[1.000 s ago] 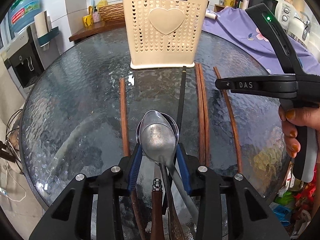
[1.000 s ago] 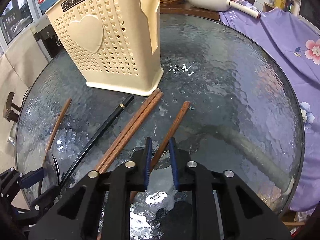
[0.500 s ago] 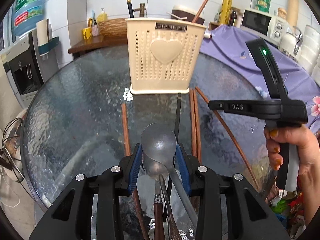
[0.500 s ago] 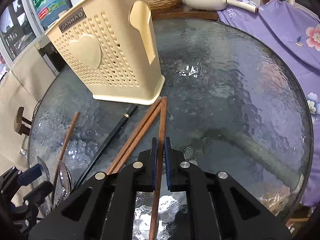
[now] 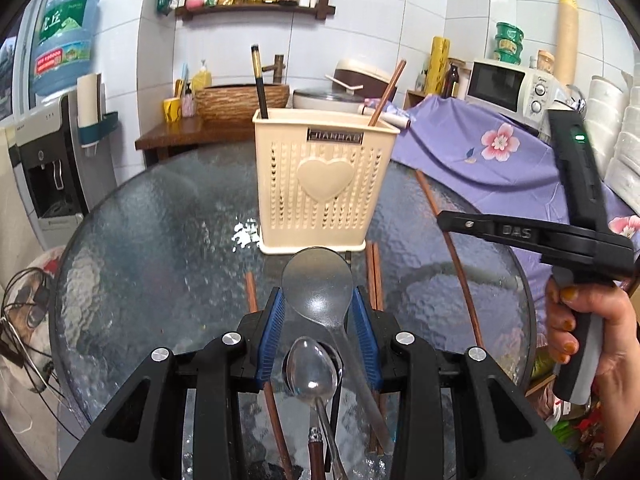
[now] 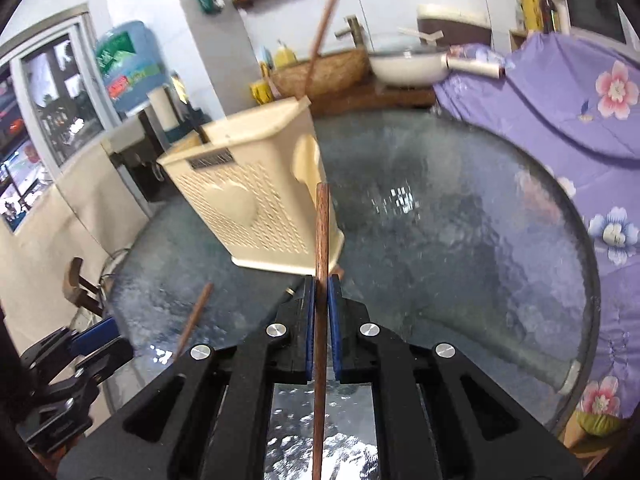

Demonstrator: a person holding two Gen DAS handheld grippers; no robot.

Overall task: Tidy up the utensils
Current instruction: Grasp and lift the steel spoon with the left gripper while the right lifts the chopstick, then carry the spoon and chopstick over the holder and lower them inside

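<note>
Both my grippers have lifted: left gripper (image 5: 319,309) clamps a shiny steel spoon (image 5: 318,291), right gripper (image 6: 321,307) pinches a brown wooden chopstick (image 6: 322,236) before the perforated cream holder (image 5: 325,189).

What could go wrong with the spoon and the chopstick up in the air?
The spoon is pinched only at its bowl by the left gripper, so its long handle could swing or slip out. The right gripper holds one thin chopstick; it might twist and hit the holder's rim instead of dropping in.
</note>
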